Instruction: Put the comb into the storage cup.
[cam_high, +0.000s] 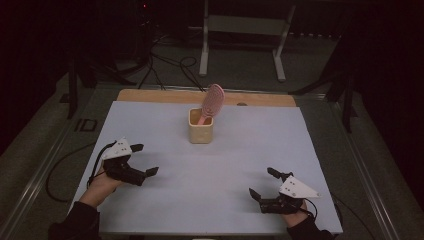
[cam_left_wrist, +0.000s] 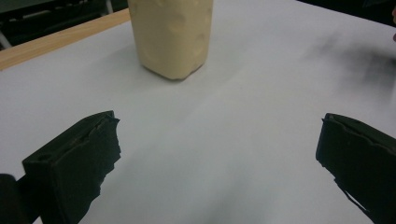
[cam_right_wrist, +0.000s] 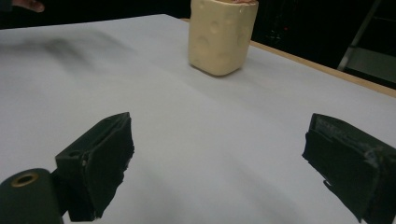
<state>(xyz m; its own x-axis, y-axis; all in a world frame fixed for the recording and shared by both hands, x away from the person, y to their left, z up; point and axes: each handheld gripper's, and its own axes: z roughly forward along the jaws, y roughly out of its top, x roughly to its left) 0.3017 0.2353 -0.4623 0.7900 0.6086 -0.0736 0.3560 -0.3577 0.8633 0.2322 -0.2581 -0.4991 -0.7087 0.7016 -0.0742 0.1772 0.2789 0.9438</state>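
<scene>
A cream square cup (cam_high: 200, 127) stands upright near the middle back of the white sheet (cam_high: 210, 165), with a pink hairbrush (cam_high: 212, 101) leaning out of it, head up. The cup (cam_left_wrist: 171, 35) fills the top of the left gripper view and appears again as the cup (cam_right_wrist: 222, 35) in the right gripper view. My left gripper (cam_high: 145, 160) rests at the front left, open and empty, jaws wide apart. My right gripper (cam_high: 263, 182) rests at the front right, also open and empty. Both point toward the cup from a distance.
The sheet covers a wooden table whose bare strip (cam_high: 205, 96) shows along the back edge. Behind the table, on the dark floor, are cables (cam_high: 165, 65) and a metal frame stand (cam_high: 242, 35).
</scene>
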